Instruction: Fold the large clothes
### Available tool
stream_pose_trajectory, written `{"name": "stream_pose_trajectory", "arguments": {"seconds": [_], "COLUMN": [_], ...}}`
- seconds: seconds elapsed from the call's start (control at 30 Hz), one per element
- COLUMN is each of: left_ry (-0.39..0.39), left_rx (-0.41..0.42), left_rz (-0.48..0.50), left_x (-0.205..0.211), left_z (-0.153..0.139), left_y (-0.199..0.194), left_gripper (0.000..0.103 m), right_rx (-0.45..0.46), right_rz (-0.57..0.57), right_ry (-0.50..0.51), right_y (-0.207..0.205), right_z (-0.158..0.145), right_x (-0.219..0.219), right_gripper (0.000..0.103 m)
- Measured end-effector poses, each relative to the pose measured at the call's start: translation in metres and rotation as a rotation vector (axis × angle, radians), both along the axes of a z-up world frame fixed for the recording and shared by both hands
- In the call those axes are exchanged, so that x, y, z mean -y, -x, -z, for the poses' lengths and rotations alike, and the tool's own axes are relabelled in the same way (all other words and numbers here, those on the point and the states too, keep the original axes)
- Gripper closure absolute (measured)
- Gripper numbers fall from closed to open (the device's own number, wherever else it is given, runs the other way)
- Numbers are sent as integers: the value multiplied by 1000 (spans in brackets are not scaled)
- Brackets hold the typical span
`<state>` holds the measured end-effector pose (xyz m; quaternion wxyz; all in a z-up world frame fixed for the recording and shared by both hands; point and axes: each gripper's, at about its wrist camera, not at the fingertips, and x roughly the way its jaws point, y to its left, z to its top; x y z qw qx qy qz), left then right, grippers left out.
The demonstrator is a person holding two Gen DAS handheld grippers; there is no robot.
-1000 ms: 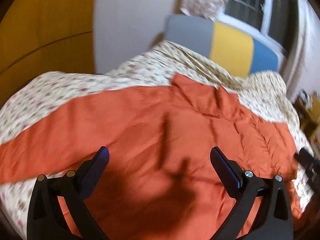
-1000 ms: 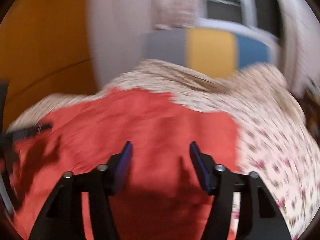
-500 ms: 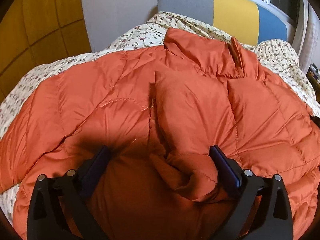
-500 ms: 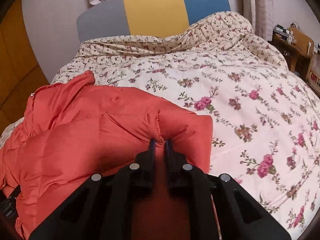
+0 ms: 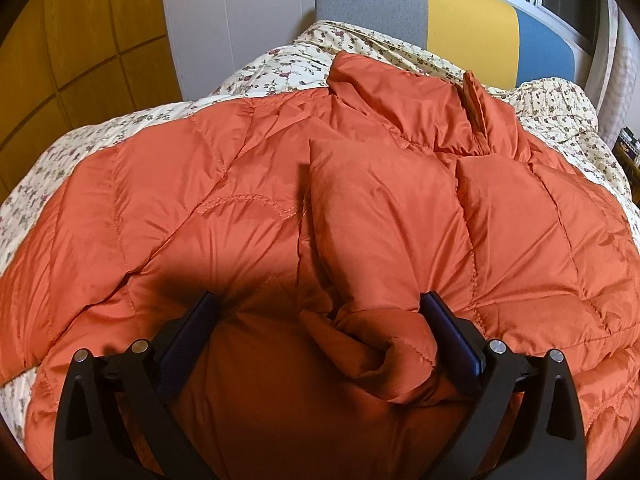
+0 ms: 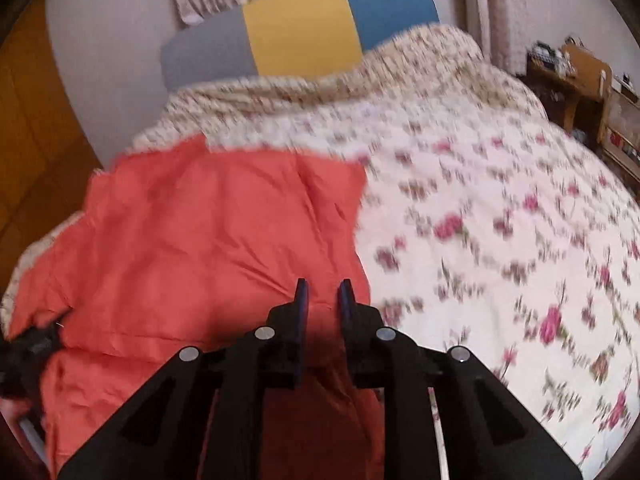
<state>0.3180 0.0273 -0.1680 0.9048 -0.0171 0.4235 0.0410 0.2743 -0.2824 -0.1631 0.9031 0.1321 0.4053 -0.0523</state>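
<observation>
An orange quilted down jacket (image 5: pixel 360 208) lies spread on a floral bedspread (image 5: pixel 288 64), collar toward the headboard. My left gripper (image 5: pixel 316 320) is open wide, its fingers pressed down into the jacket with a bunched fold of the fabric between them. In the right wrist view the jacket (image 6: pixel 208 232) covers the left half of the bed. My right gripper (image 6: pixel 323 294) stands over the jacket's right edge with a narrow gap between its fingers; the orange fabric shows in the gap. The view is motion-blurred, so a grip cannot be made out.
The floral bedspread (image 6: pixel 500 220) fills the right side of the bed. A grey, yellow and blue headboard (image 6: pixel 296 40) stands at the far end. A wooden bedside table (image 6: pixel 572 76) is at the far right. Yellow wood panels (image 5: pixel 80 48) line the left wall.
My right gripper, shut on the jacket's edge half a second ago, has parted slightly and lifted back. My left gripper stays open on the jacket, barely moved.
</observation>
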Motion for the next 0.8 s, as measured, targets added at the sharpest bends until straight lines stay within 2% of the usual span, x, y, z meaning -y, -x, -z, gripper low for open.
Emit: {"name": "stream_pose_trajectory", "arguments": {"seconds": [0.2, 0.27, 0.3, 0.33, 0.4, 0.5, 0.63, 0.8], "left_ry": [1, 8, 18, 35, 89, 191, 289, 307], "left_rx": [-3, -6, -7, -7, 0, 41, 113, 166], "left_rz": [0, 2, 4, 9, 36, 19, -84, -244], "left_x": [-1, -2, -3, -5, -12, -32, -77, -136], "left_z": [0, -1, -2, -4, -11, -24, -39, -52], "left_y": [-2, -2, -2, 0, 8, 27, 61, 99], "left_gripper": [3, 3, 3, 3, 3, 3, 3, 3], "right_rx": [-17, -18, -23, -27, -27, -25, -26, -29], "right_rz": [7, 20, 37, 46, 53, 55, 60, 77], "right_ry": [101, 129, 156, 166, 158, 160, 183, 196], "right_y": [-2, -3, -2, -3, -2, -3, -3, -2], "right_z": [5, 6, 6, 7, 7, 7, 6, 7], "right_x": [-12, -13, -14, -13, -12, -10, -14, -13], "right_gripper": [86, 81, 73, 68, 67, 66, 64, 58]}}
